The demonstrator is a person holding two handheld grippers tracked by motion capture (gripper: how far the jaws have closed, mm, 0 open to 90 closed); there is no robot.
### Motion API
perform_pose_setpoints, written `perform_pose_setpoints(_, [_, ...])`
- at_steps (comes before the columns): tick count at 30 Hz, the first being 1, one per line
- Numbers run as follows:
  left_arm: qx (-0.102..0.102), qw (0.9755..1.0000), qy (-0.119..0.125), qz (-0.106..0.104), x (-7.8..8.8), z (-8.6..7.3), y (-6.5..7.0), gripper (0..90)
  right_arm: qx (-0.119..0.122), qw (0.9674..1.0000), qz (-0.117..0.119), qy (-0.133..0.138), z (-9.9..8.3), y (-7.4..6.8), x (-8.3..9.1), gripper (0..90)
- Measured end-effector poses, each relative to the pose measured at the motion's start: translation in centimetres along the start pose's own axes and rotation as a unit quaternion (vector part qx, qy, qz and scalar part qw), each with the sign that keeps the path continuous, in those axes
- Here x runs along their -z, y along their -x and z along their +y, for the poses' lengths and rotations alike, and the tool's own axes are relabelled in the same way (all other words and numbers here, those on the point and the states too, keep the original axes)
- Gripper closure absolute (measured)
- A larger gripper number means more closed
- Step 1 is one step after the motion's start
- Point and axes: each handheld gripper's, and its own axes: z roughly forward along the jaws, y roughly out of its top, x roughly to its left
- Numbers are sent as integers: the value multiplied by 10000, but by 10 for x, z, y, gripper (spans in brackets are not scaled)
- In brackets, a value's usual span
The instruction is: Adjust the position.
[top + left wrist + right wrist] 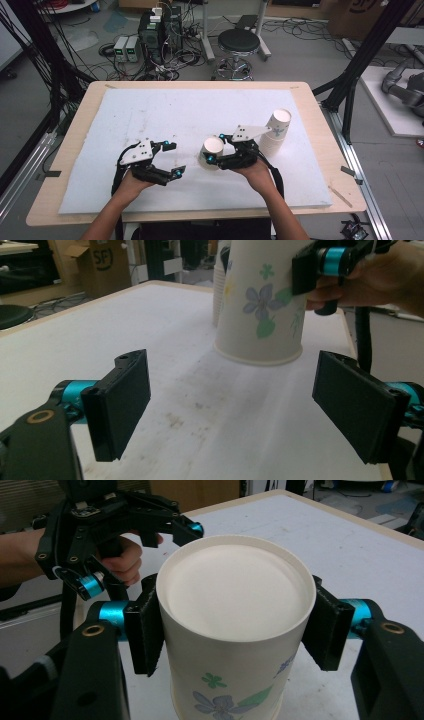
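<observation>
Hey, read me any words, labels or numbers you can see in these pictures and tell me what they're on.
"SF": dark logo on the cardboard box behind the table, in the left gripper view.
Partial dark print on the cardboard box at the top of the high view: cut off, unreadable.
The paper cup bears flower prints, no words.

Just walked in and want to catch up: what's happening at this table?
A person works two handheld grippers over a white mat. The right gripper is shut on an upside-down flowered paper cup standing on the mat. The left gripper is open and holds nothing, pointing toward that cup. A stack of cups stands farther right.
</observation>
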Motion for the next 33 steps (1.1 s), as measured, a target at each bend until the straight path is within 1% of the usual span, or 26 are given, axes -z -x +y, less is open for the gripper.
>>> perform_pose_setpoints(1, [-21, 9999, -16, -115, -8, 3, 1, 156, 28, 10000, 35, 2, 0, 0, -1, 358])
perform_pose_setpoints(2, [-45, 9999, -39, -146, -12, 4, 2, 156, 37, 10000, 54, -6, 1, -1, -2, 358])
perform_pose_setpoints(3, [-45, 9999, -39, -146, -12, 4, 2, 156, 50, 9999, 95, -19, 1, -2, -2, 358])
perform_pose_setpoints(4, [-67, 9997, -68, -220, -17, 4, 2, 156, 58, 9999, 118, -32, 1, -3, -3, 358])
perform_pose_setpoints(5, [-71, 9993, -123, -333, -24, 5, 4, 155, 51, 9999, 144, -42, 1, -4, -4, 358])
perform_pose_setpoints(6, [-71, 9993, -123, -333, -24, 5, 4, 156, 66, 9998, 178, -38, 1, -4, -5, 358])
perform_pose_setpoints(8, [-71, 9989, -163, -437, -31, 5, 5, 156, 65, 9998, 184, -47, 1, -4, -5, 357])
perform_pose_setpoints(10, [-68, 9982, -170, -576, -39, 5, 8, 157, 97, 9996, 247, -47, 1, -5, -5, 357])
perform_pose_setpoints(11, [-69, 9980, -178, -596, -42, 5, 8, 159, 87, 9996, 273, -56, 1, -6, -6, 357])
perform_pose_setpoints(13, [-66, 9978, -199, -622, -44, 5, 8, 162, 110, 9995, 291, -53, 1, -6, -6, 357])
perform_pose_setpoints(15, [-56, 9973, -193, -704, -48, 5, 9, 168, 97, 9994, 329, -52, 1, -7, -7, 357])
perform_pose_setpoints(19, [-64, 9968, -203, -772, -52, 5, 10, 198, 104, 9991, 412, -21, 1, -7, -8, 357])
perform_pose_setpoints(20, [-76, 9963, -213, -833, -54, 4, 10, 208, 78, 9990, 433, -19, 1, -8, -8, 357])
perform_pose_setpoints(21, [-97, 9959, -211, -875, -55, 4, 10, 226, 72, 9989, 474, -9, 1, -8, -9, 357])
perform_pose_setpoints(22, [-97, 9959, -211, -875, -55, 4, 10, 250, 67, 9988, 489, 4, 1, -9, -9, 358])
perform_pose_setpoints(23, [-113, 9957, -205, -898, -55, 4, 11, 257, 95, 9987, 509, 6, 1, -9, -9, 359])
perform_pose_setpoints(26, [-177, 9951, -236, -943, -54, 4, 10, 310, 116, 9987, 496, 2, 1, -9, -9, 361])
perform_pose_setpoints(29, [-198, 9951, -240, -940, -54, 5, 11, 354, 108, 9987, 503, -21, 1, -9, -9, 359])
perform_pose_setpoints(30, [-209, 9950, -250, -943, -54, 5, 11, 360, 156, 9987, 478, -29, 1, -10, -8, 336])
perform_pose_setpoints(31, [-208, 9950, -283, -933, -53, 6, 11, 363, 167, 9990, 416, -14, 2, -11, -8, 266])
perform_pose_setpoints(32, [-248, 9947, -358, -927, -53, 7, 11, 366, 139, 9993, 334, -44, 3, -11, -9, 152])
perform_pose_setpoints(33, [-314, 9937, -530, -935, -53, 10, 11, 367, 149, 9996, 221, -111, 4, -12, -9, 137])
